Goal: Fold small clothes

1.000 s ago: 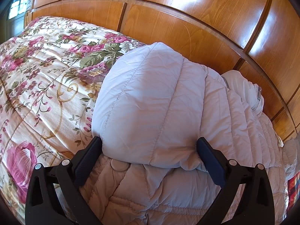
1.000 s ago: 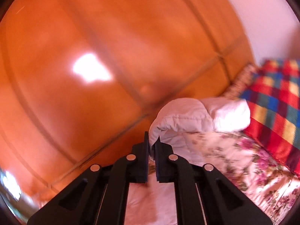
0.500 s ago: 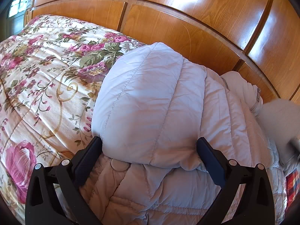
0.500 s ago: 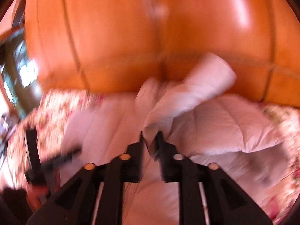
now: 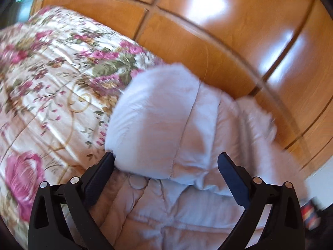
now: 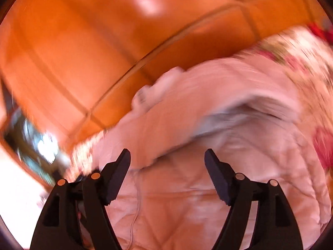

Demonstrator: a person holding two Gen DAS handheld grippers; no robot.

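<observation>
both claws, left claw (image 5: 166, 160) and right claw (image 6: 167, 156), gape wide, empty, over the puffy jacket (image 5: 187, 145).

the left gripper (image 5: 165, 163) has its two black fingers (image 5: 100, 179) spread wide apart, and both point forward and slightly upward in its own view. the right gripper (image 6: 167, 162) is also spread wide, its fingers (image 6: 116, 177) far from each other with nothing pinched between them. the right view is strongly blurred.
</observation>
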